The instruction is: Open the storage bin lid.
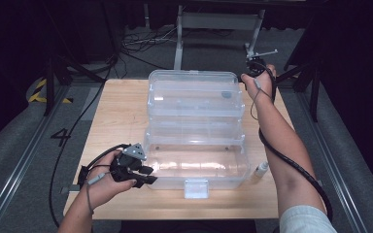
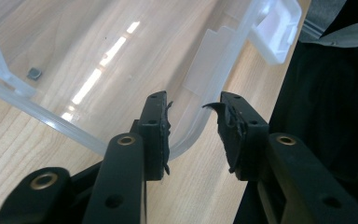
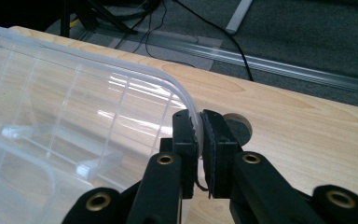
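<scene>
A clear plastic storage box stands open on the wooden table, its lid tipped back towards the far side. My left gripper is at the box's near left corner. In the left gripper view it is open, and the curved corner of the box's rim runs between the jaws close to the left pad. My right gripper is at the lid's far right corner. The right gripper view shows it shut on the lid's rim.
A small white bottle lies on the table just right of the box. A white latch hangs at the box's front edge. A dark round plug sits in the tabletop behind the right jaws. Cables lie on the floor beyond the table.
</scene>
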Demonstrator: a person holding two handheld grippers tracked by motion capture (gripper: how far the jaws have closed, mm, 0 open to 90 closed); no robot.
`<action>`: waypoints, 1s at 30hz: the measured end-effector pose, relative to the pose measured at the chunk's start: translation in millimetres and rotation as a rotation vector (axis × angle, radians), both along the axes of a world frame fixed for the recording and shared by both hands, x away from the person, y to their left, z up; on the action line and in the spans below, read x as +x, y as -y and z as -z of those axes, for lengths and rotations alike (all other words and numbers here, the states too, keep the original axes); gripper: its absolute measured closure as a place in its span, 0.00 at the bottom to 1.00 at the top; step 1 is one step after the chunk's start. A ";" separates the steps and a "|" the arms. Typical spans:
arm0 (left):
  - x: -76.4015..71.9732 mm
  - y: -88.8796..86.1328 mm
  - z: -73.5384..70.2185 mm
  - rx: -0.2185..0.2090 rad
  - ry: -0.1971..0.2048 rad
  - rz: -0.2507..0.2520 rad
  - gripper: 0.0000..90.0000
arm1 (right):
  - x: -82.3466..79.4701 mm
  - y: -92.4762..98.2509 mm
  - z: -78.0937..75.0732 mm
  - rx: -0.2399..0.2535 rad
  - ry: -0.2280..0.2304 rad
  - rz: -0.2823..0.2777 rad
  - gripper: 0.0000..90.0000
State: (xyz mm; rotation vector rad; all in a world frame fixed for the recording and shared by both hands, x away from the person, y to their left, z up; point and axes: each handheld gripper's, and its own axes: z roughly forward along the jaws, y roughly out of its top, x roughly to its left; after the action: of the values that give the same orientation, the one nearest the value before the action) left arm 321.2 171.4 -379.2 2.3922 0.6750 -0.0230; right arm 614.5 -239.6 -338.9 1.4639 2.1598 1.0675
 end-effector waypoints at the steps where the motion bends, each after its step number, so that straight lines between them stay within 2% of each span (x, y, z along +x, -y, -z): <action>1: -0.7 -0.9 -0.1 -0.011 0.001 -0.002 0.69 | 0.9 -0.8 1.2 -0.004 -0.006 0.003 0.95; 10: -5.6 -5.5 -2.9 -0.037 0.010 -0.021 0.69 | 7.0 -2.4 12.0 0.000 -0.034 0.024 0.95; 12: -5.9 -5.7 -4.0 -0.030 0.016 -0.023 0.69 | 7.3 -2.6 13.0 0.003 -0.037 0.027 0.95; 19: -9.3 -9.4 -10.1 -0.048 0.041 -0.040 0.68 | 9.9 -3.0 18.3 0.001 -0.048 0.033 0.95; 30: -9.6 -12.2 -10.4 -0.051 0.033 -0.046 0.67 | 12.9 -4.2 25.5 -0.011 -0.057 0.042 0.95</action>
State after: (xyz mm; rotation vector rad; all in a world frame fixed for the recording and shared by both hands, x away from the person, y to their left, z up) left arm 311.5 183.6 -368.7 2.3229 0.7058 0.0192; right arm 627.4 -235.4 -364.4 1.5457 2.1603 1.0099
